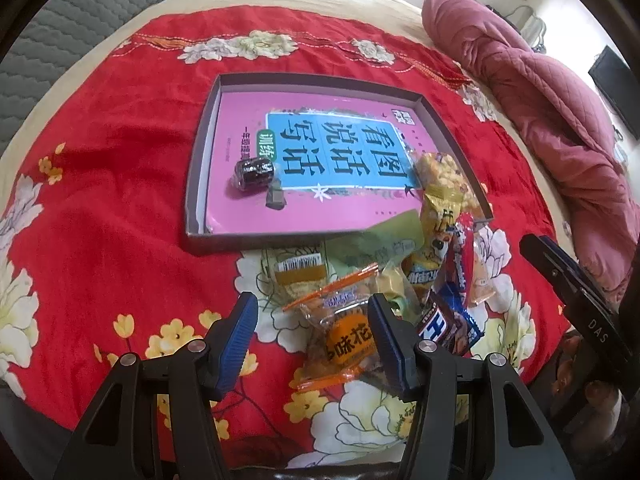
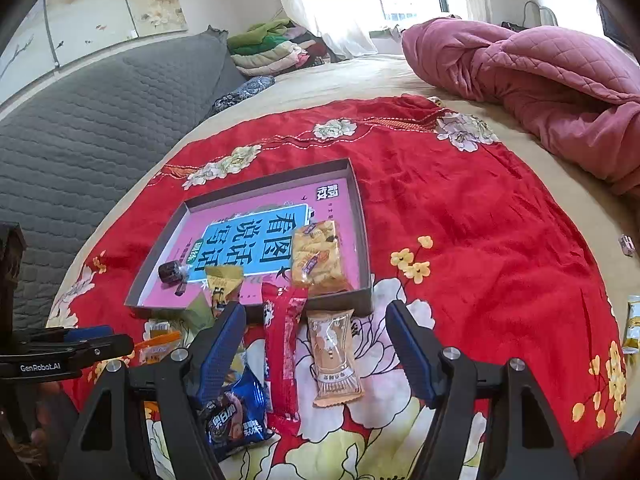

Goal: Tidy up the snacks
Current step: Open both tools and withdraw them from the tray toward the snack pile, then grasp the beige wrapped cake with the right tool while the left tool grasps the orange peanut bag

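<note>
Between released right claw (image 2: pixel 316 344) fingers: tan snack packet (image 2: pixel 334 360), long axis toward tray (image 2: pixel 362 224).

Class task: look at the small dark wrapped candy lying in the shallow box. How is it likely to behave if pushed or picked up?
The dark wrapped candy looks rounded and barrel-shaped, so a push would probably roll it across the smooth pink book cover. It seems small and light. Its glossy wrapper may slip between tool pads.
</note>
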A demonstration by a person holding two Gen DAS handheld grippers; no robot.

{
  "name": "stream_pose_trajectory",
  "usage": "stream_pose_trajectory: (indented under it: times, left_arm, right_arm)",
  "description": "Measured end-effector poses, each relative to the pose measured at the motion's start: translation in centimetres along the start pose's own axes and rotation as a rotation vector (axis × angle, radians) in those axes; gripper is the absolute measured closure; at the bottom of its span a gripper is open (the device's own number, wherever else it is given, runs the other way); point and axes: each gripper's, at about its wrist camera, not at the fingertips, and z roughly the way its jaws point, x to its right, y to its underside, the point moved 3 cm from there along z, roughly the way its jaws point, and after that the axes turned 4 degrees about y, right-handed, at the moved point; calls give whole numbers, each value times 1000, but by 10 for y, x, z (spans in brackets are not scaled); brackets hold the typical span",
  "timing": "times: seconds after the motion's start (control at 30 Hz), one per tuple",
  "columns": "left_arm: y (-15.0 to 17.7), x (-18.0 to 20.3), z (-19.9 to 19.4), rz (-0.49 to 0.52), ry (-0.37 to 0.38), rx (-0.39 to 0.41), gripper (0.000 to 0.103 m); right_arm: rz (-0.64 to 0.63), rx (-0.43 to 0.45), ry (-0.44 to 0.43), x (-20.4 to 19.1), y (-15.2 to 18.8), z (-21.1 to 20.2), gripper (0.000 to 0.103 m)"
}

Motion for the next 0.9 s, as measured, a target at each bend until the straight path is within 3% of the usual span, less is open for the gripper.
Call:
stream_pose_trajectory:
  times: [0.9]
  left_arm:
    - [17,9,26,-23,73,-106,44]
  right_arm:
    - [-6,-163,70,10,23,27,31]
